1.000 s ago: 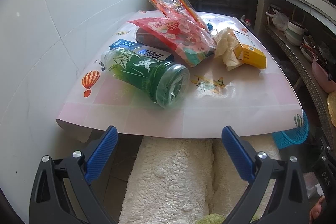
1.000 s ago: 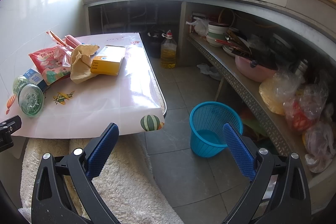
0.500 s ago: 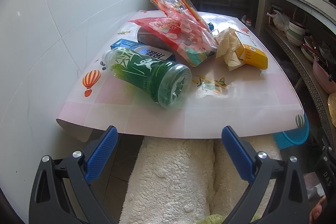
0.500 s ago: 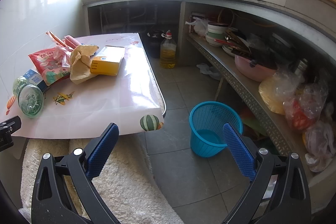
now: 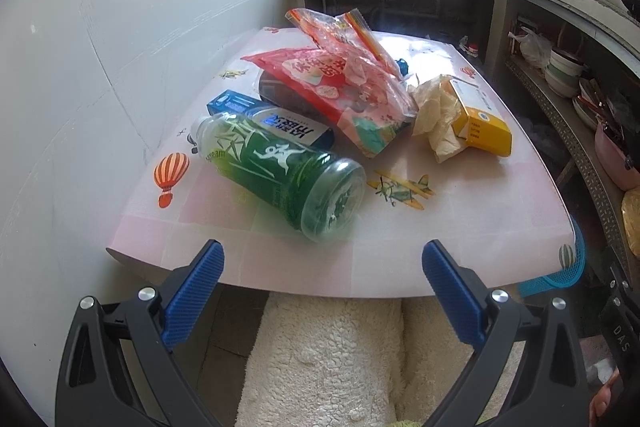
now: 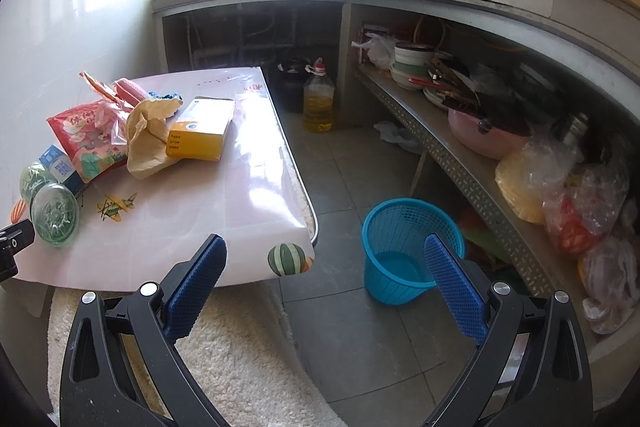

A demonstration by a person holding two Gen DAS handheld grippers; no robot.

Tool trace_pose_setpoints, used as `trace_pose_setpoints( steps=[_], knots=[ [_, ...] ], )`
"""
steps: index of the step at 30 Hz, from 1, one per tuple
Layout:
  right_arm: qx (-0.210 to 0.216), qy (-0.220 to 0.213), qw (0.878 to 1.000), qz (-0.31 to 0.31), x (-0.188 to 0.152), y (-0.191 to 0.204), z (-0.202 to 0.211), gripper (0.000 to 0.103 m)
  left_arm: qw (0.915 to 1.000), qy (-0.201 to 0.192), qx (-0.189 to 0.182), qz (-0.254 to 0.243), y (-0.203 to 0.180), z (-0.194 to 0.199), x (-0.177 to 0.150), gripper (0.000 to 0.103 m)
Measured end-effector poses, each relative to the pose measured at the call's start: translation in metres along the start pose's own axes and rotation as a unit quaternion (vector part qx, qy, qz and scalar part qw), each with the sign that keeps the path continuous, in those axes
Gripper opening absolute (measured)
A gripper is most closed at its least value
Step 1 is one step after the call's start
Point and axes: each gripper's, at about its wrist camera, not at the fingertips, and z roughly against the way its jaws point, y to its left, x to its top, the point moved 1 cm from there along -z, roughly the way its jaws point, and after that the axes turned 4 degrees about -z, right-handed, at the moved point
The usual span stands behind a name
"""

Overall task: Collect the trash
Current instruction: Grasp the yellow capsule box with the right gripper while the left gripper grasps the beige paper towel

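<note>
Risk as I approach with both the left gripper (image 5: 322,267) and right gripper (image 6: 326,261) wide open and empty: the lying green plastic bottle (image 5: 280,171) may roll off the pink-clothed table (image 5: 460,227).

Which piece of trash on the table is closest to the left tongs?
The green plastic bottle, lying on its side with its base toward the open left tongs. The red snack bag, crumpled paper and yellow box lie farther back.
</note>
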Motion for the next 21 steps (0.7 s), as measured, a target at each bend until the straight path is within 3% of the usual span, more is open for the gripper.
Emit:
trace_pose_setpoints(
  steps=[9,16,21],
  knots=[
    [0.027,-0.013,0.999,0.014,0.036,0.007,-0.021,0.095,0.9999,-0.017,-0.001,0.004,0.004,-0.003,0.037,0.097],
    [0.099,-0.003,0.994,0.040,0.078,0.028,-0.042,0.095,0.9992,-0.025,-0.030,0.008,0.006,-0.021,0.060,0.097],
    [0.188,0.056,0.980,0.036,0.112,0.063,-0.078,0.095,0.9953,-0.059,-0.077,-0.005,0.006,-0.027,0.074,0.097]
  ],
)
